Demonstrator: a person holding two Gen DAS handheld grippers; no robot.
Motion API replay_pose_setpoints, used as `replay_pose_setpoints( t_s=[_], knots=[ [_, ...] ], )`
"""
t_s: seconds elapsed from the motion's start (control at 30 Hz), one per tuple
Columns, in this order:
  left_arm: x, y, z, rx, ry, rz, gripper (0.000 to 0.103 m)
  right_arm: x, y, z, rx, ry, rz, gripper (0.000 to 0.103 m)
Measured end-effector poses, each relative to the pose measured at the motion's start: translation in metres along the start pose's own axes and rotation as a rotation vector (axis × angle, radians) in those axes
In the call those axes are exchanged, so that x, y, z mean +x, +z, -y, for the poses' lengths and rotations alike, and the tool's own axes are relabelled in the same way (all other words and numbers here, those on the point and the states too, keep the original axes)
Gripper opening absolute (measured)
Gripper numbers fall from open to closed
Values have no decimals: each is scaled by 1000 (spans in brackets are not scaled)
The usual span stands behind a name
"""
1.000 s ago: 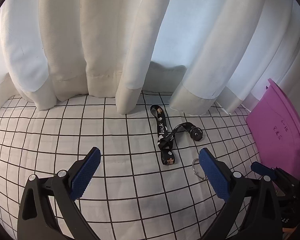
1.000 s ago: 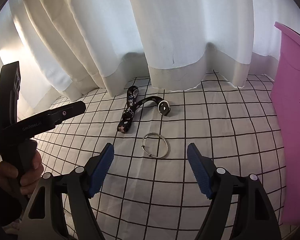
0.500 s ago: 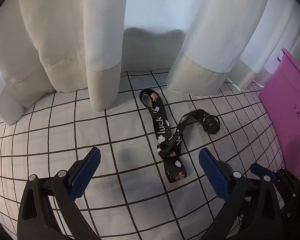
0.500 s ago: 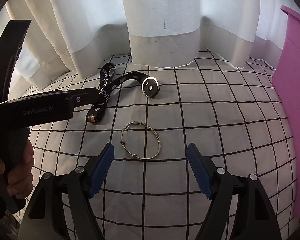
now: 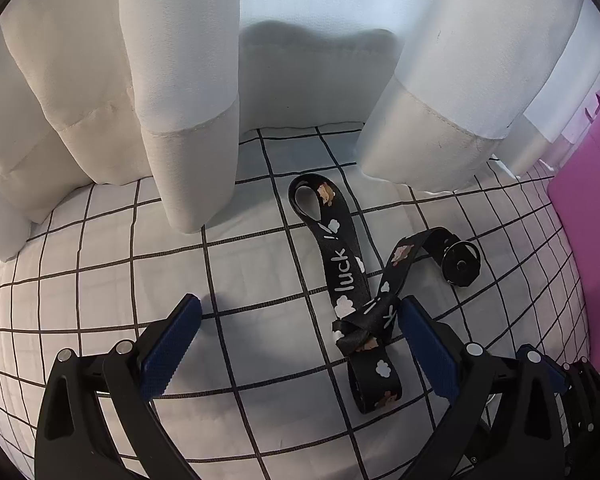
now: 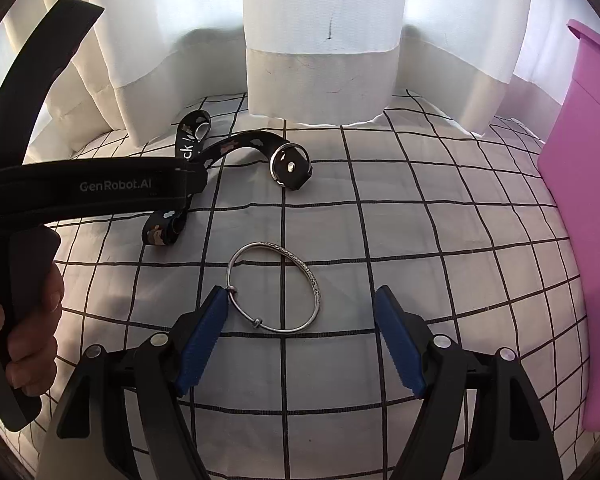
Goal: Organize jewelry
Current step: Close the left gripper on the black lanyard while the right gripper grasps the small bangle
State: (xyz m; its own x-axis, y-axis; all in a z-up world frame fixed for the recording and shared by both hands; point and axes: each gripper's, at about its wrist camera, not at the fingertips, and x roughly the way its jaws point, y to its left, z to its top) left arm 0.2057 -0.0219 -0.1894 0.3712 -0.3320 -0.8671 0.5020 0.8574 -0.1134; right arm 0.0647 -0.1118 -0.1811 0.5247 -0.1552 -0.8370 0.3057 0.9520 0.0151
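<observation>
1. The silver bangle (image 6: pixel 274 287) lies flat on the checked cloth (image 6: pixel 420 240), right between the fingers of the right hand-held gripper (image 6: pixel 300 332). Its oval runs from upper left to lower right in the right wrist view, and 2 small beads sit on its near-left arc.
2. The right hand-held gripper is spread wide, nothing in it. Its left fingertip (image 6: pixel 216 304) looks to be just touching the bangle's rim by 1 bead; the right finger is well apart from it.
3. The black strap (image 5: pixel 346 276) with "luck" printed on it lies past the bangle. Its long axis runs away from the left wrist camera, loop end toward the curtain (image 5: pixel 188 100), and a second branch crosses off to the right and ends in a round metal clasp (image 5: pixel 462 266).
4. The left hand-held gripper (image 5: pixel 296 340) is also released and holds nothing; its right finger sits just beside the strap's knotted middle.
5. A pink box (image 6: pixel 580 200) stands at the right edge, well apart from the bangle. The curtain hem rests on the cloth just behind the strap.
</observation>
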Motion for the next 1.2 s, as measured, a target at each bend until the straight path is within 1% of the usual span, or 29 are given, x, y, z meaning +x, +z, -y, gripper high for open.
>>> replay_pose_setpoints(
  t_s=[0.13,0.27,0.57,0.7,0.73,0.77,0.8,0.83,0.87,0.9,0.93,0.97,1.0,1.03,1.07,1.1,1.13,1.2],
  knots=[
    [4,3,3,15,26,6,97,3,2,-3,-2,-21,11,73],
    [16,8,17,58,89,2,97,4,2,-2,-1,-26,23,75],
    [20,14,23,42,100,6,97,5,1,-3,-8,-22,36,75],
    [18,8,28,47,99,12,94,2,0,-3,-14,-13,40,74],
    [17,8,29,48,97,13,92,2,0,-3,-18,-9,42,73],
    [17,7,30,49,96,14,92,1,-1,-4,-27,-3,45,70],
    [15,6,31,49,94,14,89,0,-1,-5,-38,3,48,63],
    [15,5,32,50,92,14,86,-1,-1,-8,-52,10,51,59],
    [14,3,32,52,90,16,83,-1,-1,-10,-64,18,53,50],
    [12,3,34,58,85,19,76,-1,0,-12,-76,23,55,44],
    [11,0,35,66,80,22,68,-2,0,-14,-86,16,55,44],
    [10,-1,37,74,75,23,64,-2,0,-13,-81,19,57,44],
    [9,-1,38,79,71,23,57,-2,0,-12,-77,27,58,44],
    [8,-2,40,84,69,26,53,-2,0,-12,-80,30,57,44],
    [7,-3,40,88,66,31,42,-2,0,-11,-82,32,56,44],
    [5,-4,42,92,68,35,26,-3,0,-10,-79,36,56,44],
    [5,-5,43,96,74,36,21,-4,-1,-9,-76,39,57,44],
    [4,-6,43,97,73,37,20,-5,-3,-9,-76,44,57,44]
  ],
)
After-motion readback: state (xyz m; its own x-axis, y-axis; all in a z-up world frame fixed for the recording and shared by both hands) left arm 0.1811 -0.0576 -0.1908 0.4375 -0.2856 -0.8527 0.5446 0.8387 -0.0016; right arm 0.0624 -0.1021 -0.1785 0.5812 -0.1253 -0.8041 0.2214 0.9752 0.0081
